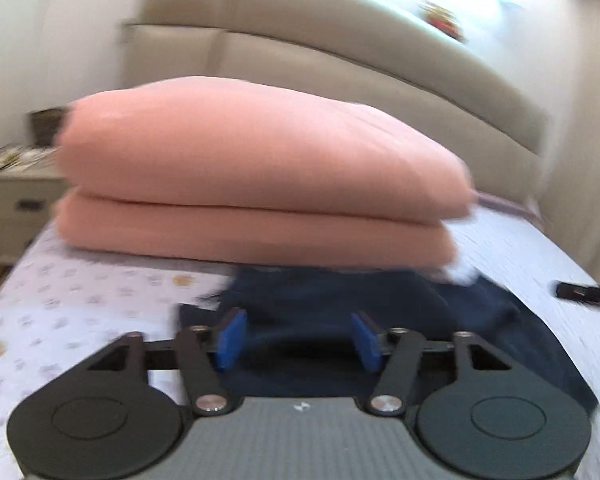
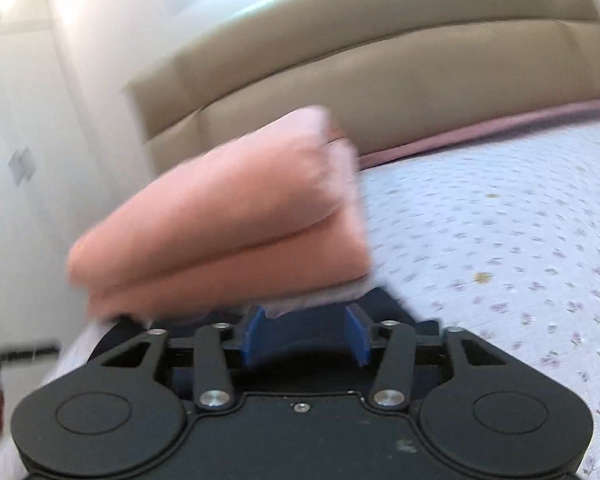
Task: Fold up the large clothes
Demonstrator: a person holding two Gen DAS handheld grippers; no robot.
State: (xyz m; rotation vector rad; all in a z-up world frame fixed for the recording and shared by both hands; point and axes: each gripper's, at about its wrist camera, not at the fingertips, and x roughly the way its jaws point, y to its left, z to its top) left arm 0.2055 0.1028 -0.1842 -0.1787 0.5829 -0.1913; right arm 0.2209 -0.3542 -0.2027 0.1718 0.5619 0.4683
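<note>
My left tool point(image 1: 298, 340) hovers with its blue pads spread, empty, just above the dark navy garment point(image 1: 340, 304) crumpled on the bed point(image 1: 80, 292). My right tool point(image 2: 304, 334) is likewise spread, over what seems, through the blur, to be the same garment point(image 2: 384, 300). Beyond lies a folded pink quilt point(image 1: 252, 172), then the beige headboard point(image 1: 340, 64).

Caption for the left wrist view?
Open left gripper over dark garment on bed, folded pink blanket behind.
</note>
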